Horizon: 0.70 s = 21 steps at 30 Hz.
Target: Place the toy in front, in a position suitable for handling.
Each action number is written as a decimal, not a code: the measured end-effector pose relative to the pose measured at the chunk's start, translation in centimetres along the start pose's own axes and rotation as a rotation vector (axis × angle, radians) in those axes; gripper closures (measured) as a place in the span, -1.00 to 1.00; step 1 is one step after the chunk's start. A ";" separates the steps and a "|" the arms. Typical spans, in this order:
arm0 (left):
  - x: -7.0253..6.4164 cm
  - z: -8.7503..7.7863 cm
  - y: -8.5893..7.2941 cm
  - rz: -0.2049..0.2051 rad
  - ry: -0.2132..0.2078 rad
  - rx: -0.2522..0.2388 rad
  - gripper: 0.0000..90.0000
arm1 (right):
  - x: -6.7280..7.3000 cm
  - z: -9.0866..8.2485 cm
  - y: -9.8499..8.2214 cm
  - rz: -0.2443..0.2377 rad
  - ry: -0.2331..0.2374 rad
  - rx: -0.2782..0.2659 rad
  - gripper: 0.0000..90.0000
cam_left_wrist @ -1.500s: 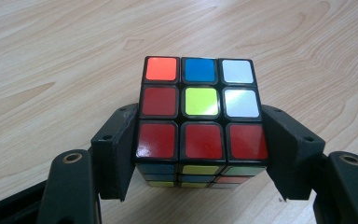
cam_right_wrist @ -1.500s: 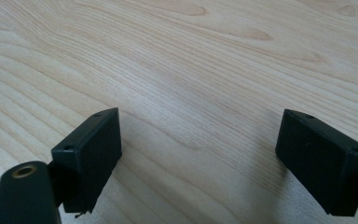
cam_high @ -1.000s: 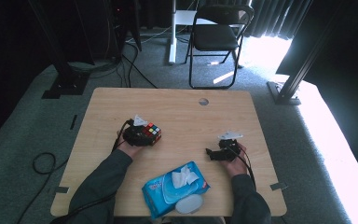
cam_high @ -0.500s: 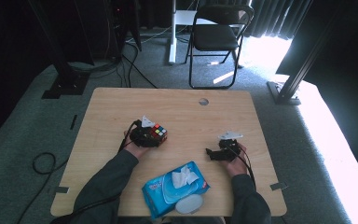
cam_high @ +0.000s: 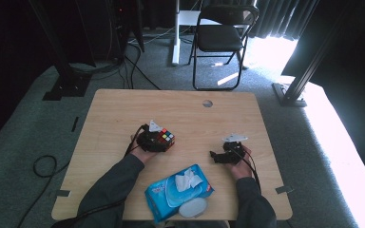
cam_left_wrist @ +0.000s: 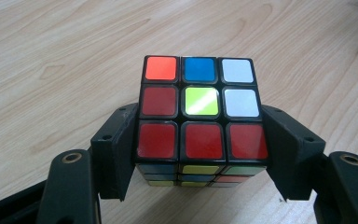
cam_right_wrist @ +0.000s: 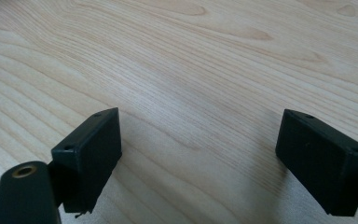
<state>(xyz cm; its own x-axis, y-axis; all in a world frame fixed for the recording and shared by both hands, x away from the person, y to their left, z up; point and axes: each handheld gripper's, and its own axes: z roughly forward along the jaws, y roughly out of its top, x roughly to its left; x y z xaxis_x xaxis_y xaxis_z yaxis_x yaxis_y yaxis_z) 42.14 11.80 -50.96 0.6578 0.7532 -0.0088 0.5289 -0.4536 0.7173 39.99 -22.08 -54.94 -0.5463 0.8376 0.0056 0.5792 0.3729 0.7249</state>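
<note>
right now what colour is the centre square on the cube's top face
Yellow-green, on the cube between the left claw's jaws; it shows best in the left gripper view.

Counted on table [cam_high: 123, 114]: one puzzle cube [cam_high: 166, 138], one wipes pack [cam_high: 178, 191], two grippers, left [cam_high: 159, 141], right [cam_high: 217, 156]. Beyond: one folding chair [cam_high: 221, 38].

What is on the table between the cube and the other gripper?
Nothing: in the high view, bare table separates the cube from the right gripper.
</note>
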 end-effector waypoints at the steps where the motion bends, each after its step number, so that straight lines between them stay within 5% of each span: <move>1: 0.0 0.0 0.0 -0.003 -0.005 0.001 -0.25 | 0.0 0.0 0.0 0.000 0.000 0.000 -0.69; 12: 0.5 -1.5 -0.1 -0.040 -0.056 -0.054 -0.34 | 0.0 0.0 0.0 0.000 0.000 0.000 -0.69; 21: 0.9 -3.6 -0.2 -0.055 -0.044 -0.076 -0.22 | 0.0 0.0 0.0 0.000 0.000 0.000 -0.69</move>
<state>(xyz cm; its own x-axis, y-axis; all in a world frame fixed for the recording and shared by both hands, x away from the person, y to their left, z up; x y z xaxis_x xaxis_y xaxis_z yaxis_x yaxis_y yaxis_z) 40.72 14.30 -48.61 0.6524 0.7538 -0.0789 0.5239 -0.3734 0.7656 39.99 -22.07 -54.94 -0.5463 0.8376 0.0057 0.5792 0.3729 0.7248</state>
